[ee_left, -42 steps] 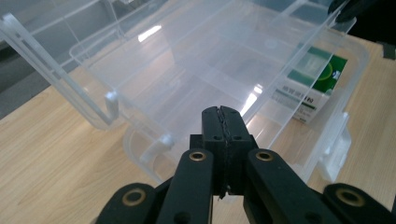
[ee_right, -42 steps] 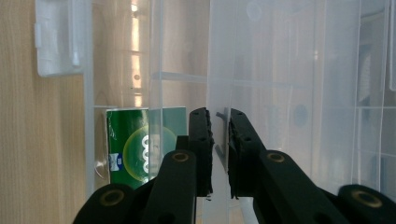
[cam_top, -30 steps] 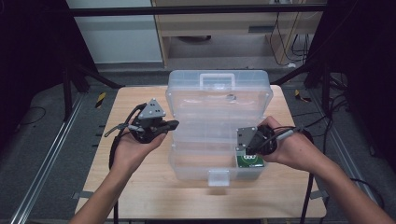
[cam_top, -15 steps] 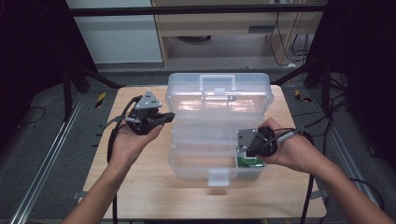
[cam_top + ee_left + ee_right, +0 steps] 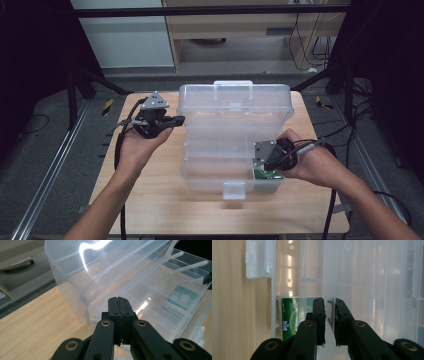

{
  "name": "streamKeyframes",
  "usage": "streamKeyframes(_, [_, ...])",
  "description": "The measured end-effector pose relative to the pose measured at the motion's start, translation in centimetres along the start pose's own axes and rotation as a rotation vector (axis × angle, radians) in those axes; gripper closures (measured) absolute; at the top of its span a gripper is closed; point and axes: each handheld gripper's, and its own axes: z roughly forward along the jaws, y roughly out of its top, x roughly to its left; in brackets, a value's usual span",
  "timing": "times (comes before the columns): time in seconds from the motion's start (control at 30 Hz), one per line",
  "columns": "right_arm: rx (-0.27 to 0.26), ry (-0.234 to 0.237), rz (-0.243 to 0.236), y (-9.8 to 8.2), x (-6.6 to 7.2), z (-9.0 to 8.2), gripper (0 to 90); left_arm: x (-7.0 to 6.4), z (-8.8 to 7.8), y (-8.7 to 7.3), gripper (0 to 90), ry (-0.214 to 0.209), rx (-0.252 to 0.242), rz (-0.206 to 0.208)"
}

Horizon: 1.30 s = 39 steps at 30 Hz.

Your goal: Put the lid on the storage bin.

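Clear plastic organiser box, lid raised, centre of wooden tabletop; green packet in its front-right compartment. Right gripper: fingers pinching a thin compartment wall, apparently steadying the box. Left gripper: fingers pressed together, empty, beside the lid.

Clear plastic box, lid open, centre of worktop; left claw at 10 o'clock, right claw at 4 o'clock.

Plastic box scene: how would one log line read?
box: open | left gripper: shut, empty | right gripper: pinching box wall | green packet: inside
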Motion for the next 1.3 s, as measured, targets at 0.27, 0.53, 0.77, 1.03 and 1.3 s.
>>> streamKeyframes(0.27, [-0.011,0.01,0.004,-0.2,0.4,0.1,81.2,-0.1,-0.5,-0.9,90.0,-0.02,-0.025,-0.033])
streamKeyframes(0.53, [-0.07,0.019,0.072,-0.9,1.0,-0.1,62.2,-0.3,-0.4,-2.1,90.0,-0.037,-0.012,-0.043])
streamKeyframes(0.77, [-0.114,-0.045,0.188,-2.8,2.2,-1.4,34.8,-1.1,-0.4,-3.3,90.0,-0.052,-0.003,-0.033])
streamKeyframes(1.03, [-0.161,-0.098,0.312,-5.0,3.6,-2.0,23.1,-1.9,-0.2,-4.7,90.0,-0.07,0.011,-0.027])
streamKeyframes(1.3, [-0.147,-0.102,0.351,-6.3,4.5,-2.1,19.9,-2.3,0.3,-5.2,90.0,-0.088,0.025,-0.023])
